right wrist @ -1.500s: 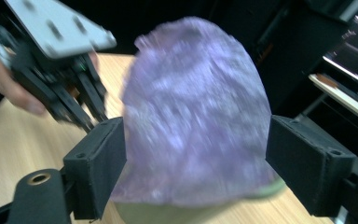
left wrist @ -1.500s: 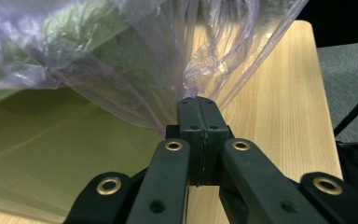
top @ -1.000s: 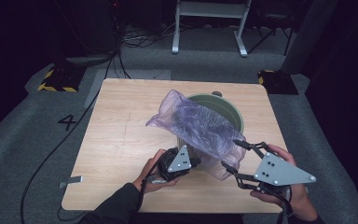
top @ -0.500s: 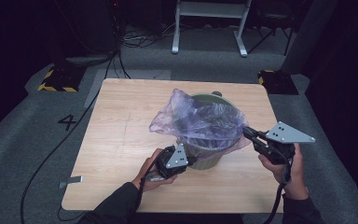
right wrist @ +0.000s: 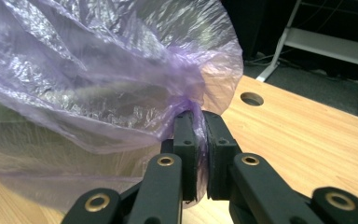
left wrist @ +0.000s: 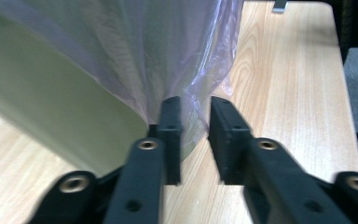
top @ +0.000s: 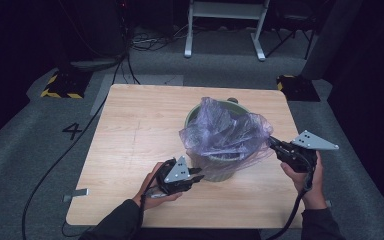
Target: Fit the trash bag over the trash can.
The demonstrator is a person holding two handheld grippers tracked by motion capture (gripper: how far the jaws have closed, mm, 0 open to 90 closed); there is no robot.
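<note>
Purple bag: thin plastic liner, draped over the rim of the green bin and bunched up loosely above it; its skirt hangs down the bin's outer wall on the near side.
Left gripper: nearest to me, low at the base of the bin. Its jaws have just been opening and now stand a narrow way apart.
Left fingers: the hanging edge of the bag lies in the gap between them, but the pads do not look to be pressing on it. The bin wall is just beside the left pad.
Right gripper: further round, at the bin's right side, up at rim height.
Right fingers: closed tight on a gathered pinch of the bag, the film puckering just above the tips.
Bin: stands on the wooden table, past the middle, touching neither gripper that I can make out for sure.
Table hole: beyond the right fingers, well apart.
Risk, slack side: with the left pads off the film, a pull from the right could drag the liner off the near rim.
Risk, tear: the pinch is small, so a hard tug could stretch or rip it there.
Risk, bin: it looks light; a sideways pull might tip or slide it.
</note>
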